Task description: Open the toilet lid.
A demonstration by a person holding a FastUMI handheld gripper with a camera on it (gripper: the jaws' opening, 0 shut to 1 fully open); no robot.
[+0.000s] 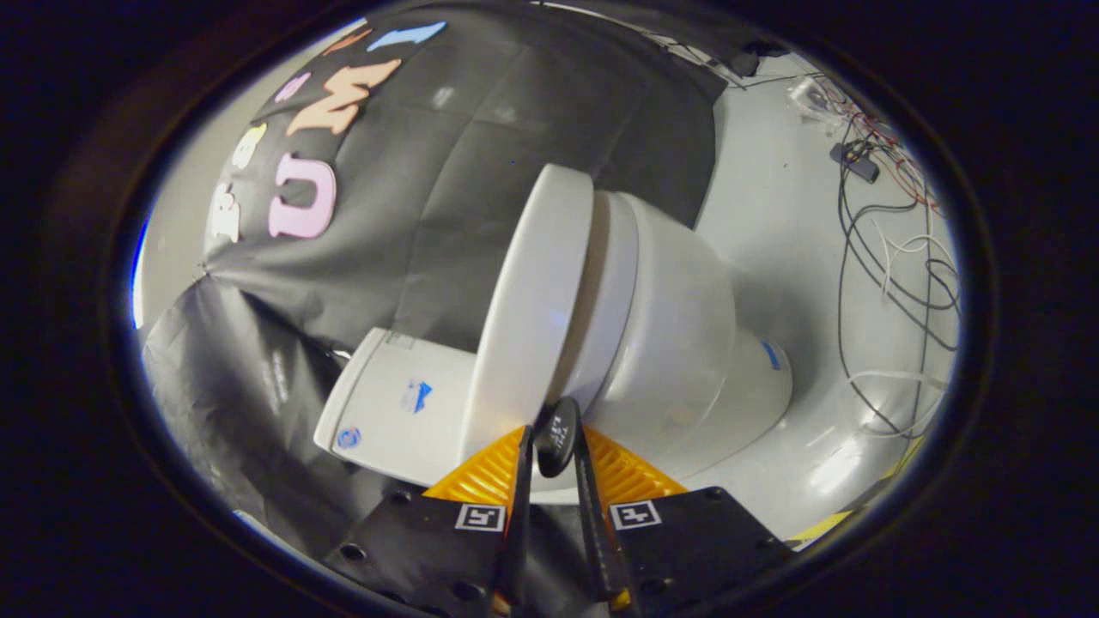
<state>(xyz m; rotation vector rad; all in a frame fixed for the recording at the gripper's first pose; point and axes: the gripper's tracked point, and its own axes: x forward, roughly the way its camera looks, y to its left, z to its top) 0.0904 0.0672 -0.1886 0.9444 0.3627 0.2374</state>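
A two-finger gripper (554, 446) pinches a small dark tab (556, 436) at the front edge of a toilet lid (532, 309), its fingers drawn almost together with the tab caught between them; both appear to press on it, though the contact faces are hidden. The tab, at 12 o'clock from the fingertips, looks like the lid's handle, gripped there because the smooth lid offers no other purchase. The lid stands lifted off the seat (614, 292), a dark gap showing between them, so the opening seems about midway. The camera is rolled, tipping the scene sideways. Beyond, at 10 o'clock, sits the cistern (395, 412); the bowl (687, 343) lies at 2 o'clock. Farther off, cables (893, 257) trail across the pale floor (790, 215).
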